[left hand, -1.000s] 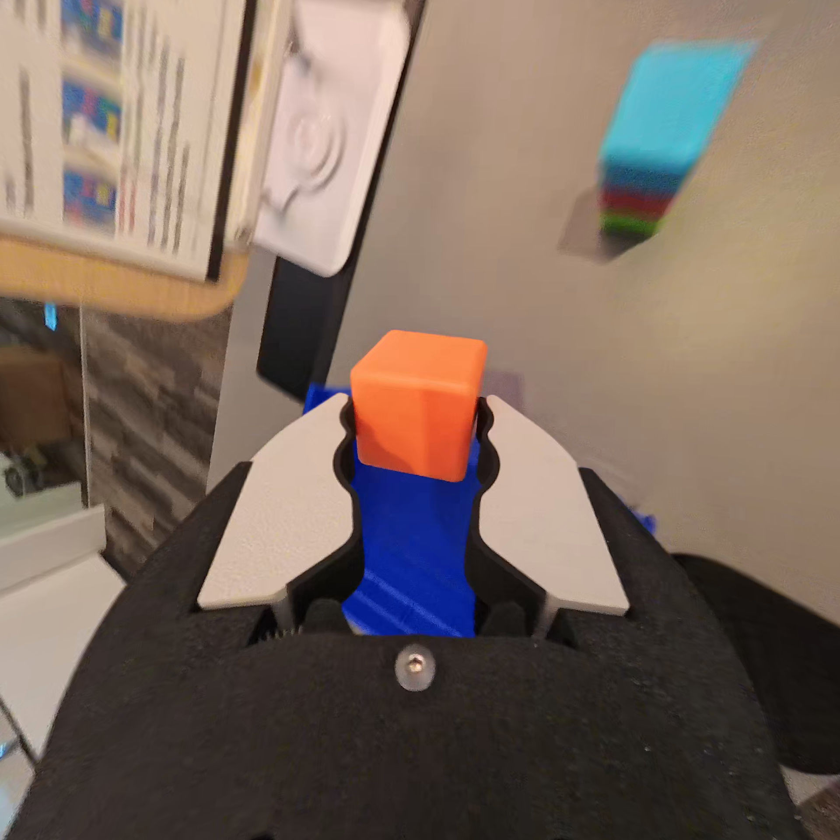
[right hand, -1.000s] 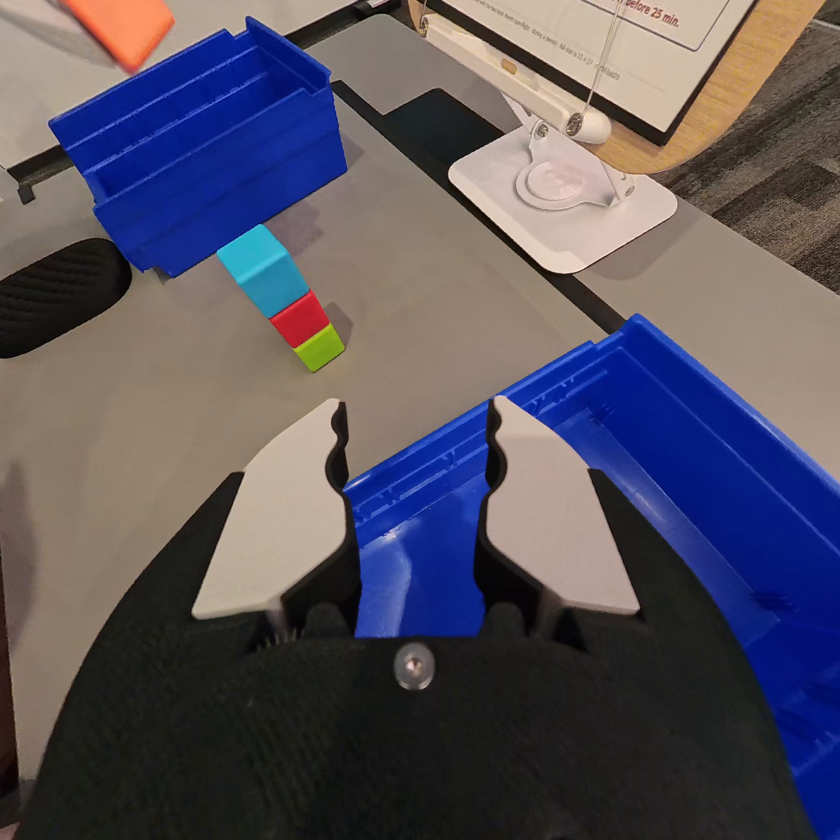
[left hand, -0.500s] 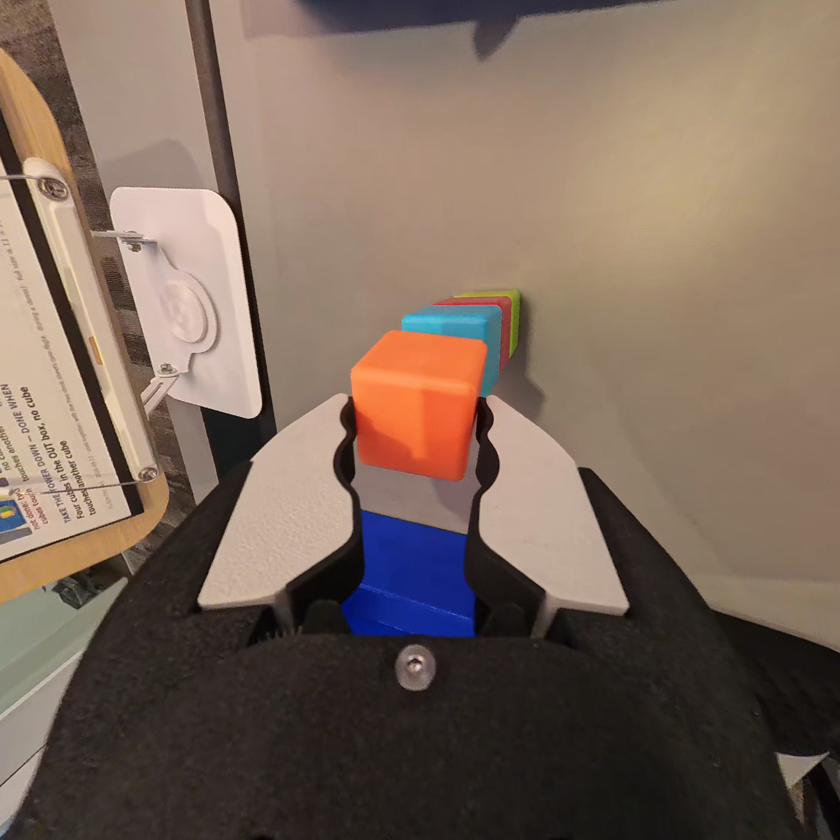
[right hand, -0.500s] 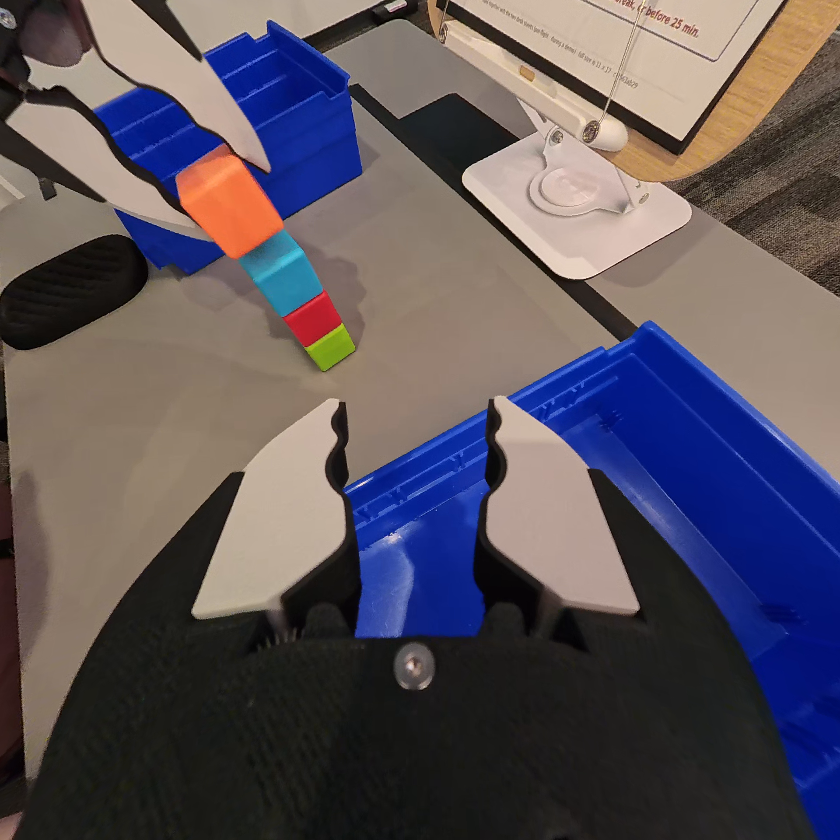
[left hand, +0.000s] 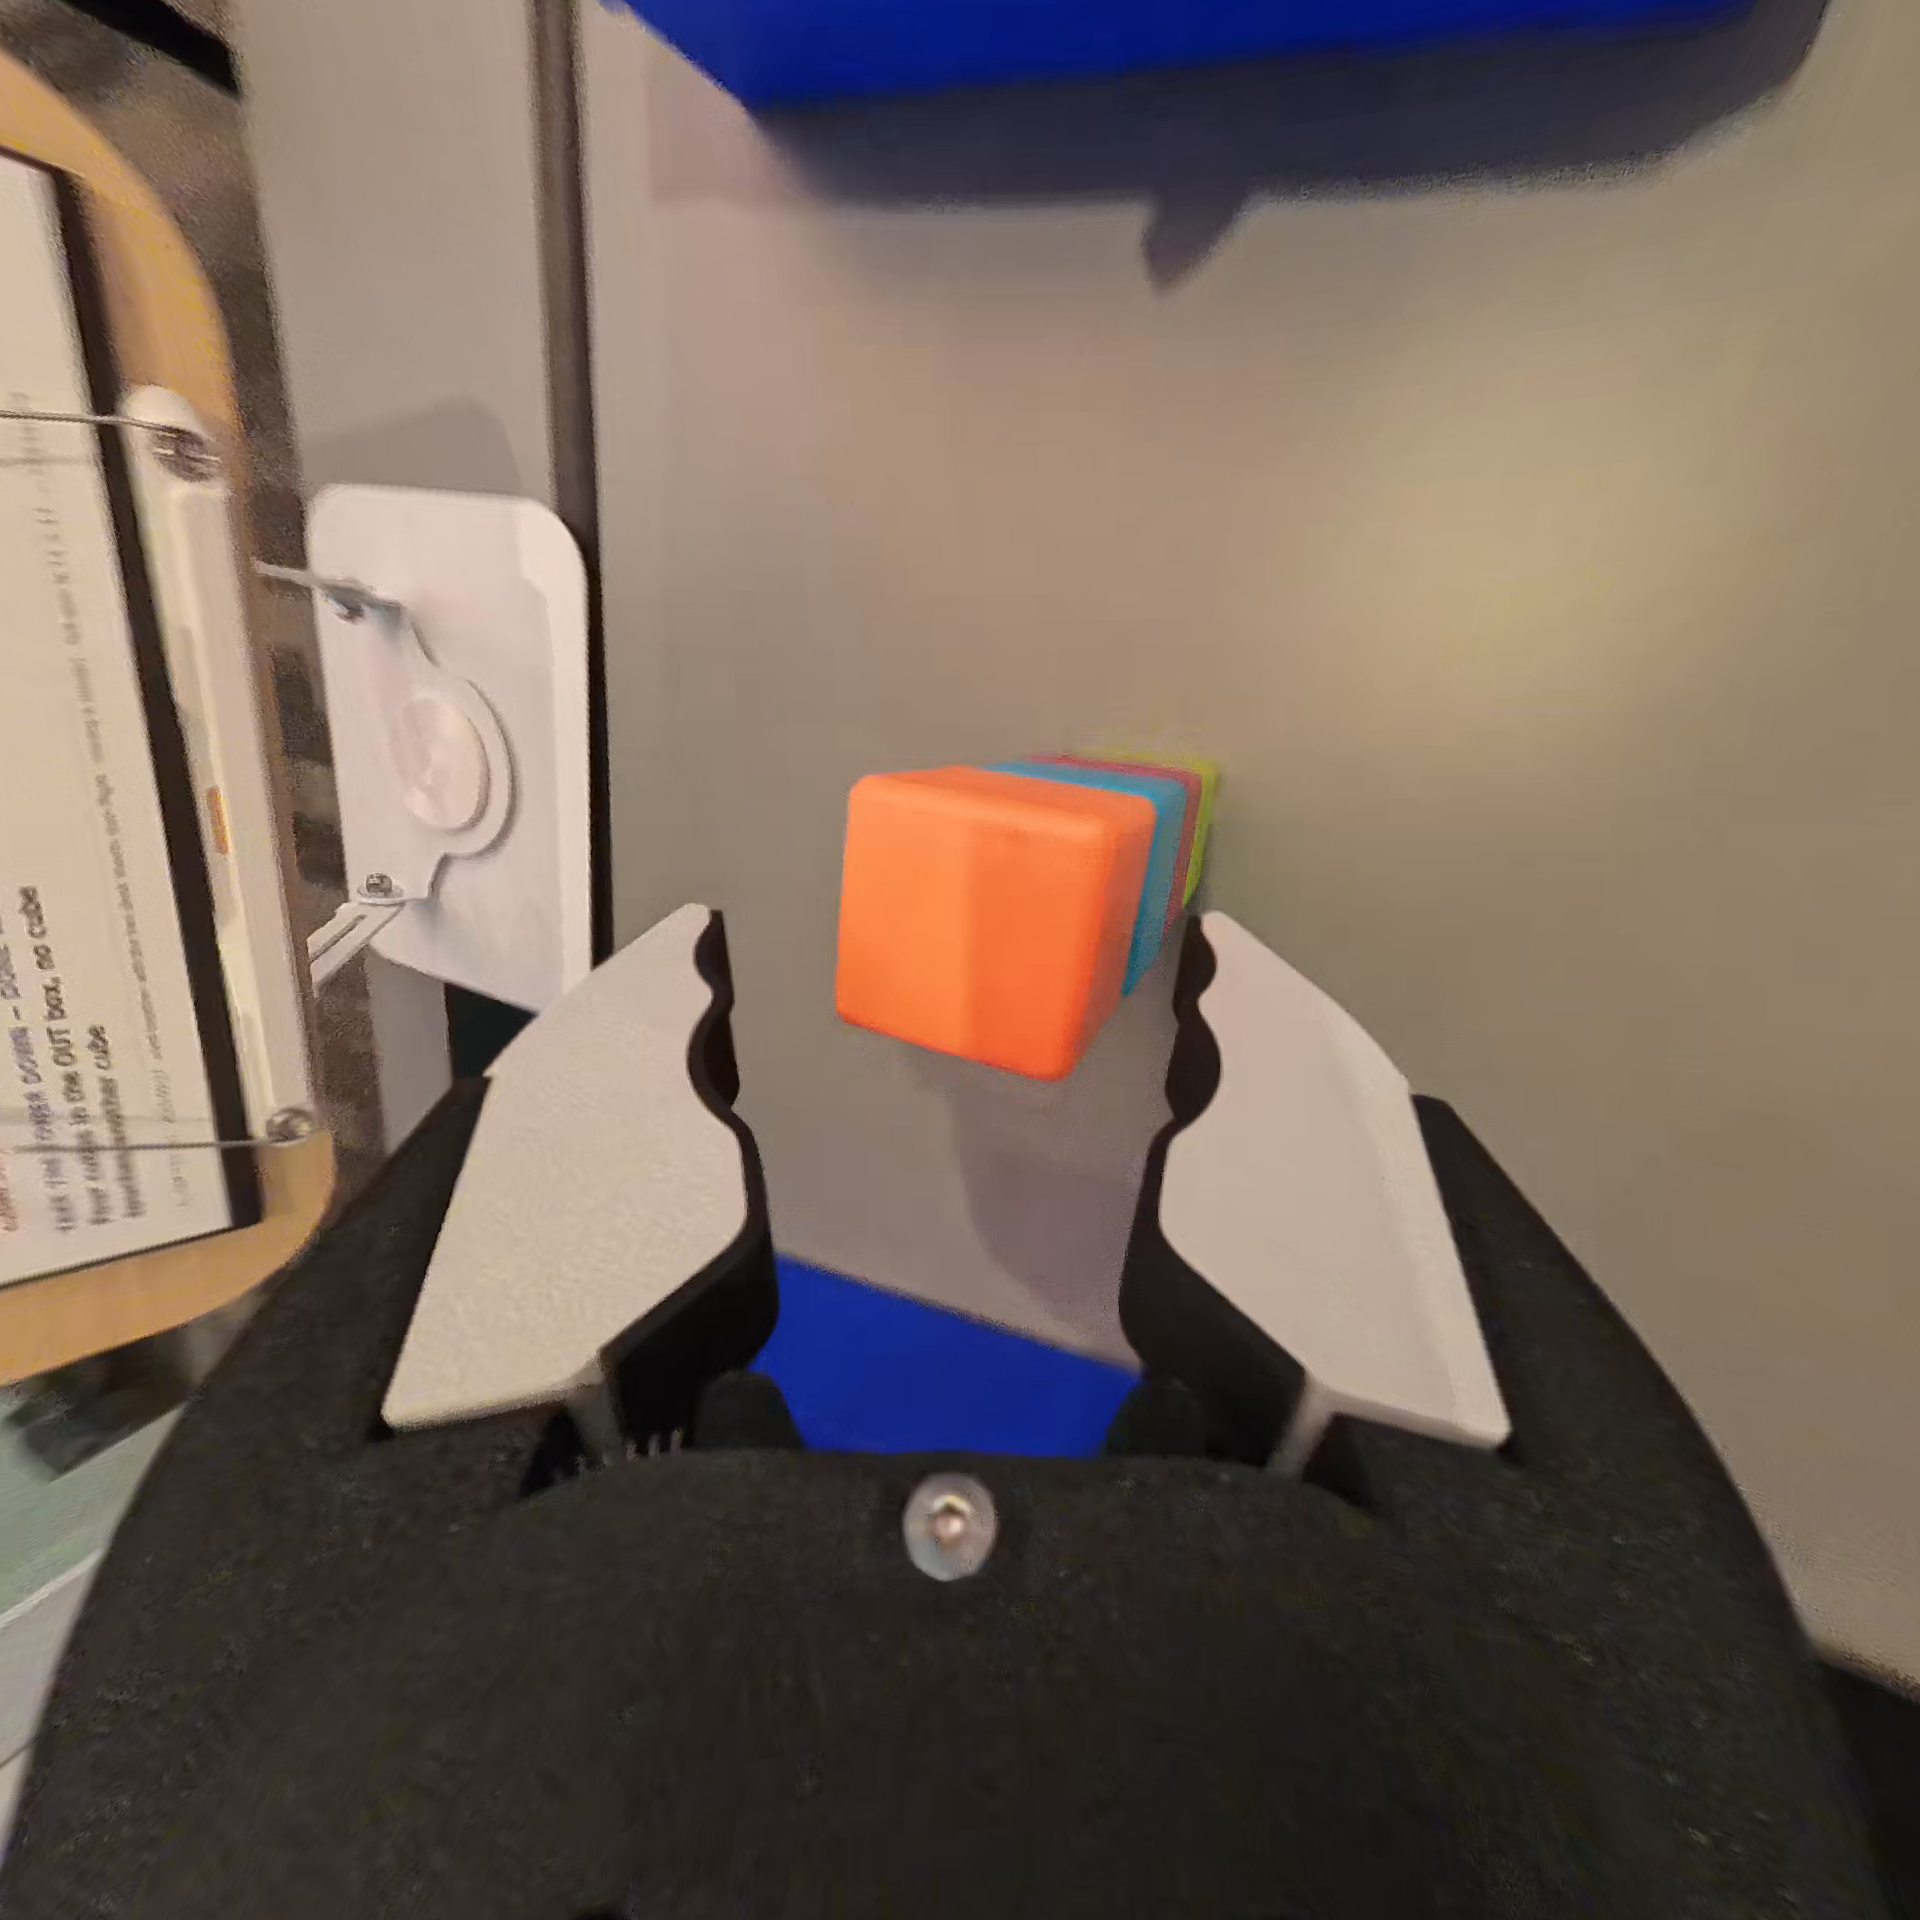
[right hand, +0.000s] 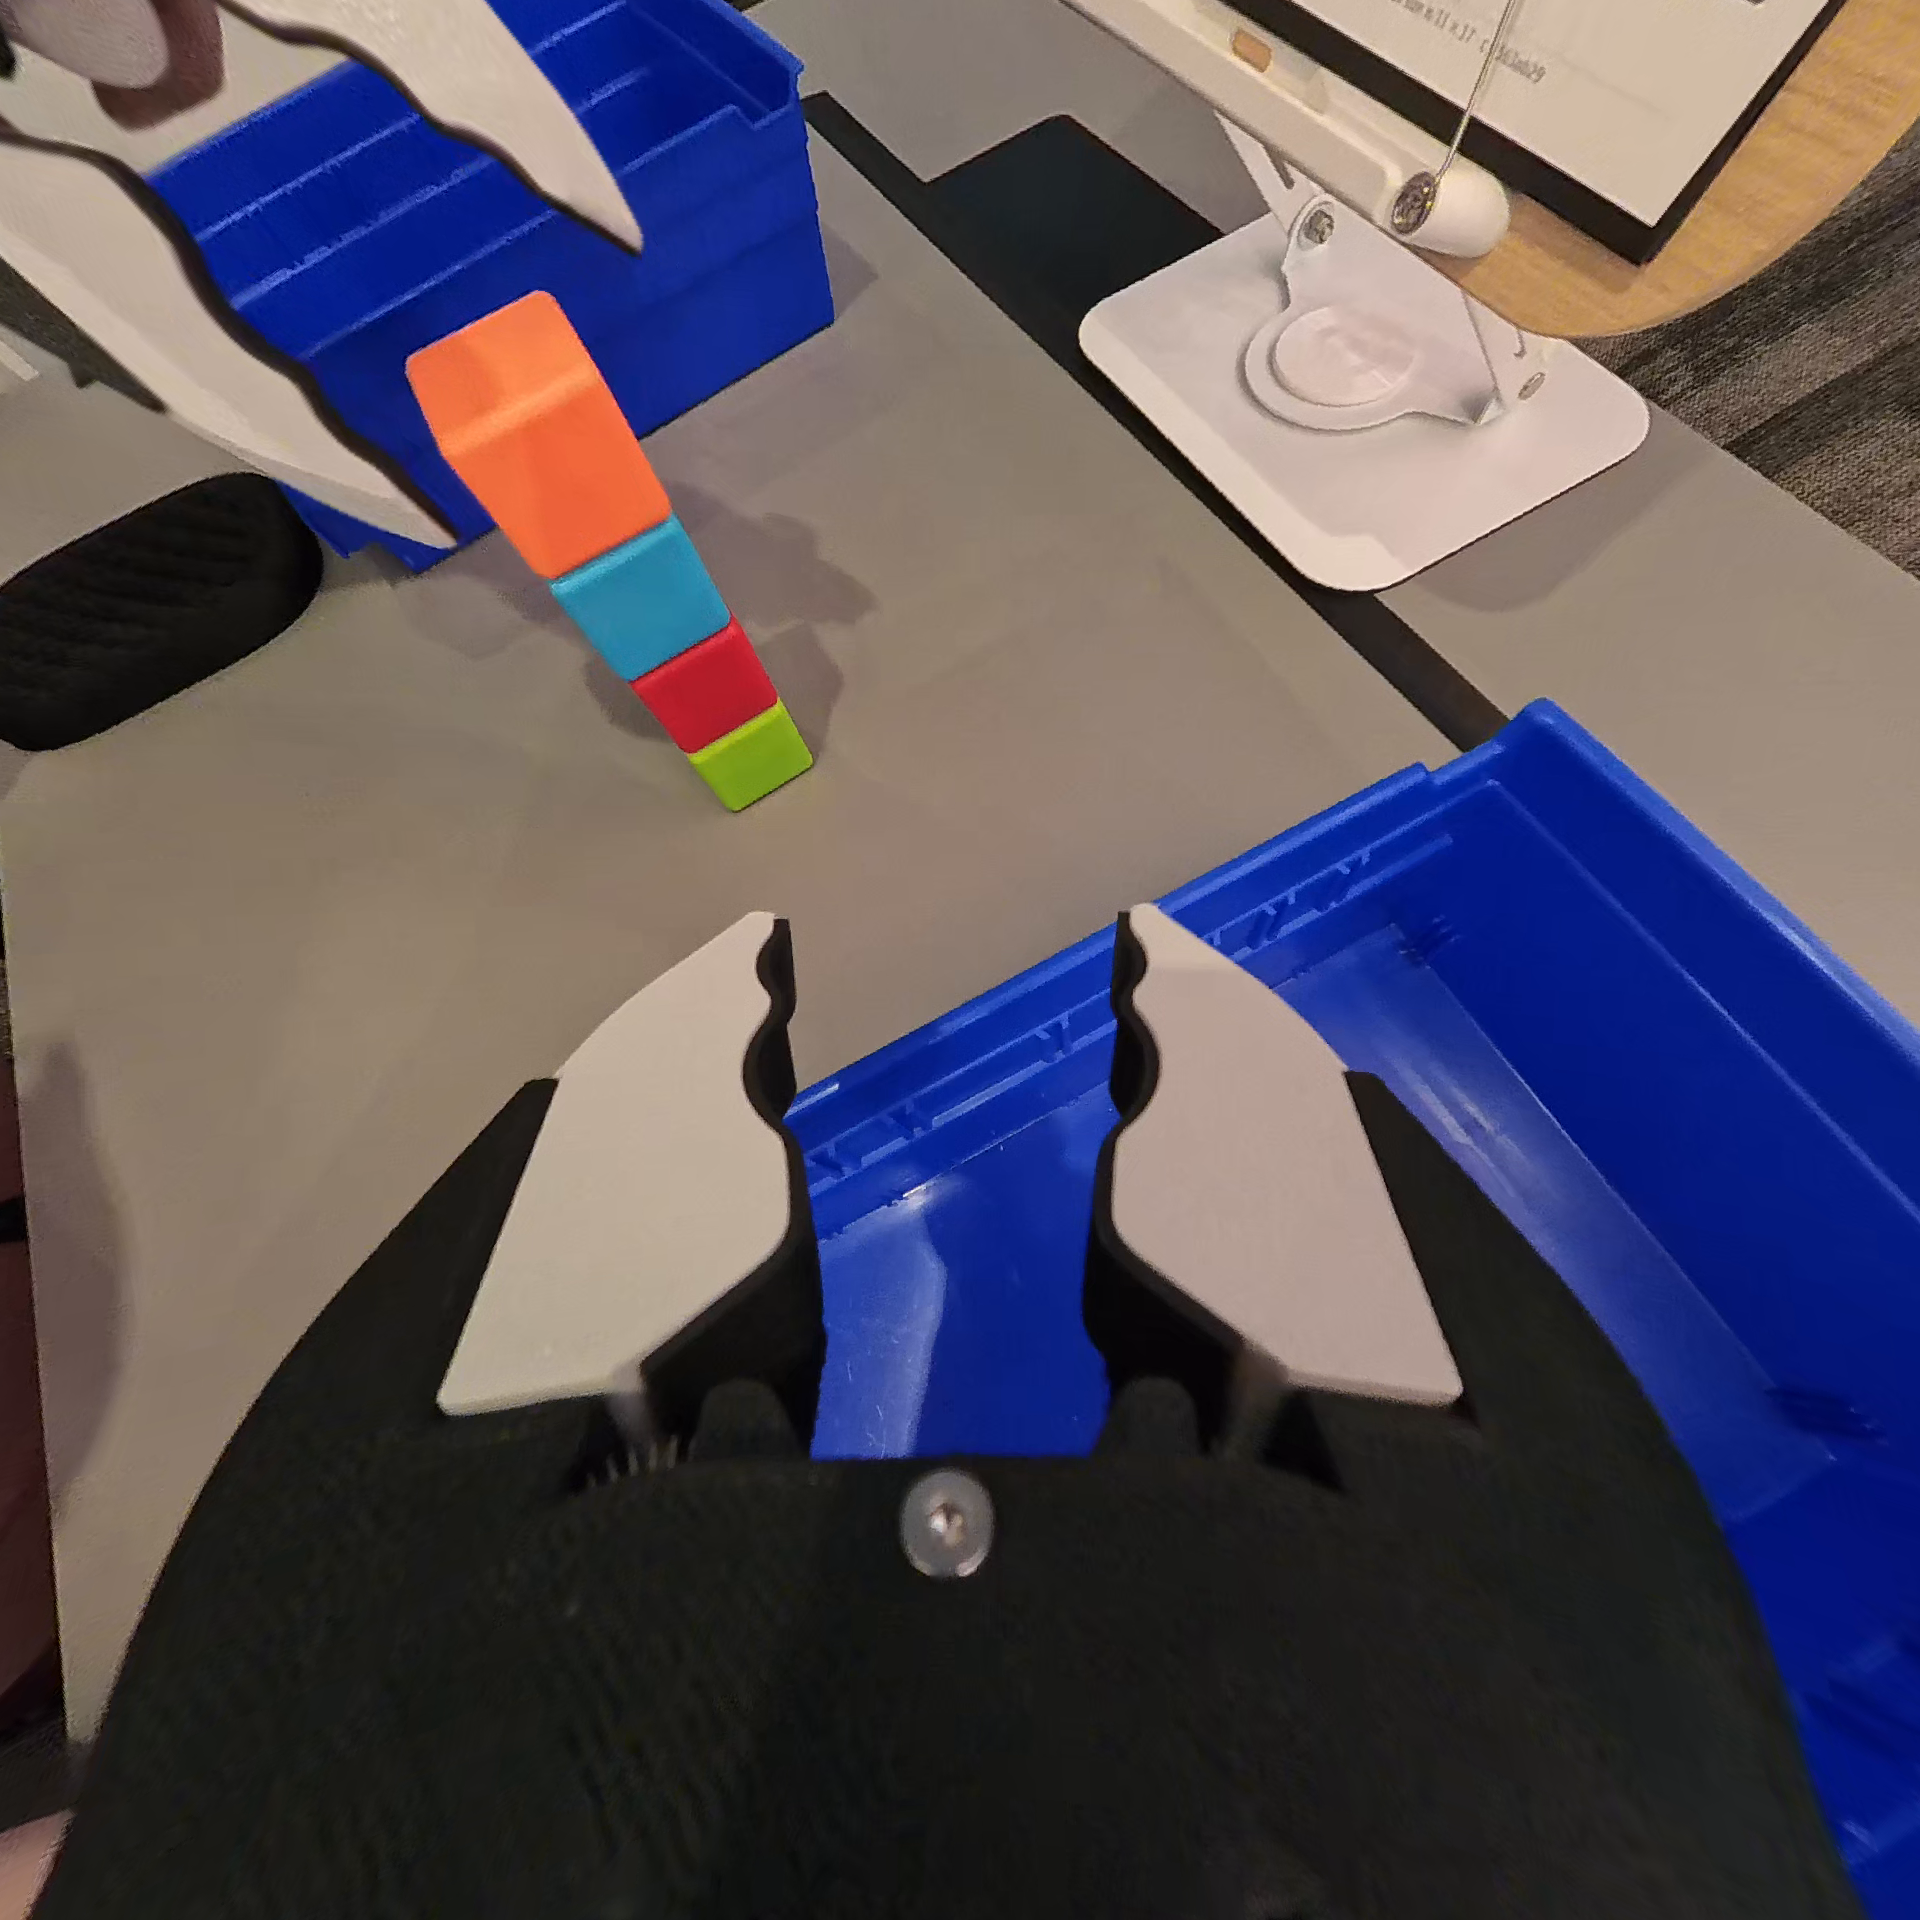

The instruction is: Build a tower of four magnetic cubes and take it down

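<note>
- So the tower's up: four cubes stacked on the grey bench (right hand: 312,935), green cube (right hand: 750,756) at the bottom, then red cube (right hand: 707,686), then light blue cube (right hand: 642,601), with the orange cube (right hand: 540,447) on top.
- The stack looks tilted in the right wrist view, but that's a wide-angle lens, so I can't tell if it really leans.
- Left tongs (left hand: 954,940) are spread wide apart with nothing in them. The orange cube (left hand: 982,914) sits just ahead of the tips with a clear gap on both sides, neither finger touching it.
- From the right wrist view you can see the left tongs (right hand: 520,374) hanging over the top of the tower, one finger on each side of the orange cube.
- Right tongs (right hand: 954,935) are part-open and empty too, parked over the near edge of the closer blue bin (right hand: 1558,935), well apart from the tower.
- A second blue bin (right hand: 520,208) sits behind the tower, near it but not touching.
- Off to the side there's a white stand (right hand: 1371,436) holding a wood-backed instruction sheet (right hand: 1558,62), and a black padded rest (right hand: 135,603) on the far left of the bench.
- Left wrist view is a bit blurry, so the lower cubes only show there as thin coloured edges behind the orange one.
</note>
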Motion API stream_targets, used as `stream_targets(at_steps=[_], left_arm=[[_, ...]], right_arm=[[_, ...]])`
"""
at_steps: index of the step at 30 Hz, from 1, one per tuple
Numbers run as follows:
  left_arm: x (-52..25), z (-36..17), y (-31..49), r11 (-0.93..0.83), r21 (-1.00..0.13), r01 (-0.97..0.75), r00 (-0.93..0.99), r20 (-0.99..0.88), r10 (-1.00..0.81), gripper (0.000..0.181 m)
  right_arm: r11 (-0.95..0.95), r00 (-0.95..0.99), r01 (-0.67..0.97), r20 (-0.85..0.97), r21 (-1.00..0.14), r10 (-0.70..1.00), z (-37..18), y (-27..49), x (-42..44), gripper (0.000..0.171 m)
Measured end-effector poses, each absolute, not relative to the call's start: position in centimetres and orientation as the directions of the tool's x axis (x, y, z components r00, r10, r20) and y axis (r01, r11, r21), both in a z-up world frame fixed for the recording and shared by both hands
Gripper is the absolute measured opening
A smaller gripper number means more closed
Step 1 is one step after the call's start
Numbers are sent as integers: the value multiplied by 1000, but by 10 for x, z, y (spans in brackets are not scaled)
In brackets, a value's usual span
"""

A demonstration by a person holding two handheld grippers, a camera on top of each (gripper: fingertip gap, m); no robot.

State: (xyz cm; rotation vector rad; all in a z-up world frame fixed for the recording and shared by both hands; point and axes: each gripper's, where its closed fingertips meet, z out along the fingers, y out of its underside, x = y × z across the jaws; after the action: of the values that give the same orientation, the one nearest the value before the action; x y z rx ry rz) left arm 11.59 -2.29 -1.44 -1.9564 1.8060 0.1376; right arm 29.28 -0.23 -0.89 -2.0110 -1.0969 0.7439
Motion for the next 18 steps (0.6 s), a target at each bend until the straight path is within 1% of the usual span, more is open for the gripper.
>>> stream_targets(at_steps=[1,3,4,6,7,8,10,12,13,16,18], left_arm=[[119,-8,-26,-35,-376,-926,184,-368,-911,83],[124,6,-31,-59,-611,-790,313,-318,-895,89],[120,9,-30,-76,-696,-714,382,-296,-876,92],[110,12,-30,-99,-828,-551,512,-242,-824,95],[105,12,-30,-110,-887,-448,571,-189,-799,99],[102,11,-34,-126,-931,-344,606,-118,-786,98],[100,5,-44,-135,-979,-155,616,11,-788,99],[99,-3,-49,-109,-993,-55,618,52,-785,89],[99,-8,-48,-99,-994,-40,628,52,-776,91],[103,-27,-39,-101,-991,-87,653,20,-757,95],[108,-31,-31,-86,-993,-81,657,12,-753,96]], right_arm=[[-380,472,455,-143,-805,870,-8,-2,293,60],[-376,471,453,-141,-809,871,-7,-2,293,60],[-374,472,450,-140,-811,870,-6,-2,293,60],[-374,475,444,-140,-814,869,-5,-1,293,60],[-374,475,440,-142,-816,868,-4,-1,293,60],[-375,475,438,-144,-817,868,-4,-1,292,60],[-375,477,442,-141,-815,867,-5,0,292,60],[-376,481,449,-136,-811,866,-7,1,291,60],[-378,483,452,-135,-808,865,-8,1,290,60],[-372,487,464,-119,-804,865,-10,3,288,60],[-375,488,473,-117,-797,865,-12,3,286,60]])
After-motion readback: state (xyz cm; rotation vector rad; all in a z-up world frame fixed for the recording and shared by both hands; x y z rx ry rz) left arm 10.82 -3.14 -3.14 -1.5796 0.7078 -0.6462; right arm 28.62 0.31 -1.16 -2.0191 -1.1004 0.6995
